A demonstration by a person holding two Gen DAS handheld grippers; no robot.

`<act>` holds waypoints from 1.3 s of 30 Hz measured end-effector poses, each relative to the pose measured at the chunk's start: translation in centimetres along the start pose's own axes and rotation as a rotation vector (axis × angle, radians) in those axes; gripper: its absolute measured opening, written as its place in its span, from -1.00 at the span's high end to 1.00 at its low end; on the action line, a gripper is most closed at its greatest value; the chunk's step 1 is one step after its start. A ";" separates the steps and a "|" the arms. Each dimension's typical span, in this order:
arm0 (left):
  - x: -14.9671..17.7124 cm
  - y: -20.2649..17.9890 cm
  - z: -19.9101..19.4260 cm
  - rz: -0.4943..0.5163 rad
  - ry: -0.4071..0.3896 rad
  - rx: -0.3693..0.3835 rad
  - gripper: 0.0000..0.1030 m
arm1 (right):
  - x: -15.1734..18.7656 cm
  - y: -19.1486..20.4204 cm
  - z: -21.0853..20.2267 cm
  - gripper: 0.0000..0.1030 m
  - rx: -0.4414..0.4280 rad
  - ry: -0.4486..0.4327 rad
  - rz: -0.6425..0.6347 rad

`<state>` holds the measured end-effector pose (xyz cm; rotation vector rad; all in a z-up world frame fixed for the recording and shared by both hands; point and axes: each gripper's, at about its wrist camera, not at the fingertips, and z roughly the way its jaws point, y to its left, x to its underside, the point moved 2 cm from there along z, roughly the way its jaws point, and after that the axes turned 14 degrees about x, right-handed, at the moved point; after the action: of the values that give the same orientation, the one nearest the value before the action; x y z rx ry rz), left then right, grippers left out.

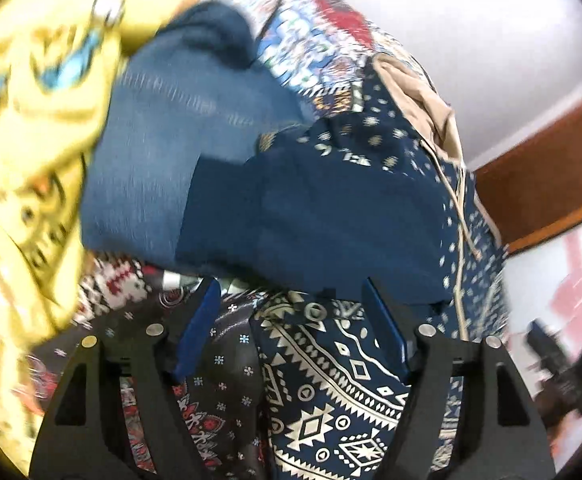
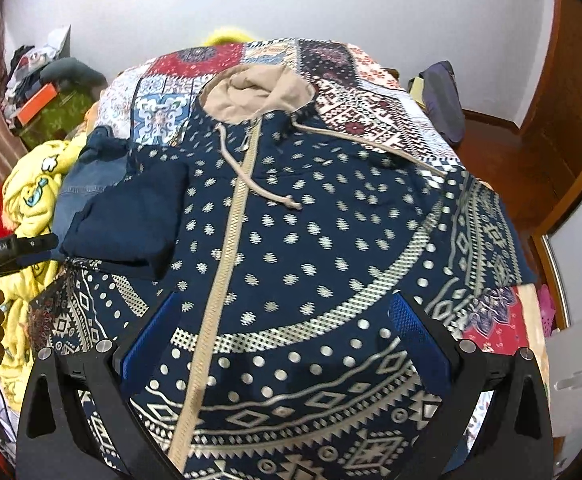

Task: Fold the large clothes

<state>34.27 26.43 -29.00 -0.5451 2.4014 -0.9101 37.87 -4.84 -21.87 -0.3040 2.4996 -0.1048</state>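
One navy patterned hoodie [image 2: 291, 240] lies flat, zip up, on a bed with a patchwork cover [image 2: 371, 92]. Its tan hood [image 2: 251, 96] points at the far wall. One sleeve [image 2: 127, 216] is folded in over the chest; the other side spreads to the bed's right edge, hem just beside the drop. One pair of jeans [image 2: 91, 184] and one yellow blanket [image 2: 31, 208] crowd the left edge, so little free room there. Bare cover shows beyond the hood. Two tools: left tool [image 1: 291, 312] has its jaws apart, holding nothing, over the sleeve end. Right tool [image 2: 283, 320] is wide open, empty, above the hem.
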 end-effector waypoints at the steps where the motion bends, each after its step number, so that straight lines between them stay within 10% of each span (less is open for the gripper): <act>1: -0.1 0.8 0.3 -0.038 0.001 0.026 -0.39 | -0.1 0.4 0.3 -1.00 0.003 0.005 -0.009; 7: -1.0 3.2 2.6 -0.146 -0.005 0.087 -0.06 | -0.1 2.0 1.5 -1.00 0.005 0.029 -0.044; 12: -1.9 2.6 2.7 -0.086 -0.050 0.008 0.73 | 0.1 2.3 1.9 -1.00 0.024 0.031 -0.072; 19: -3.8 -4.6 0.6 0.122 -0.168 -0.098 0.82 | 0.2 0.1 1.9 -1.00 0.010 0.037 0.000; 26: -5.3 -17.6 0.4 0.360 -0.213 0.004 0.82 | 0.5 -3.2 0.1 -1.00 0.013 -0.029 0.041; 39: 0.6 -31.4 15.5 0.561 0.089 0.140 0.82 | 1.8 -11.3 -1.3 -1.00 0.064 -0.043 0.146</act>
<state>48.60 -3.33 -17.30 0.2237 2.3496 -0.8446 37.86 -16.28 -20.24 -0.0954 2.4609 -0.1168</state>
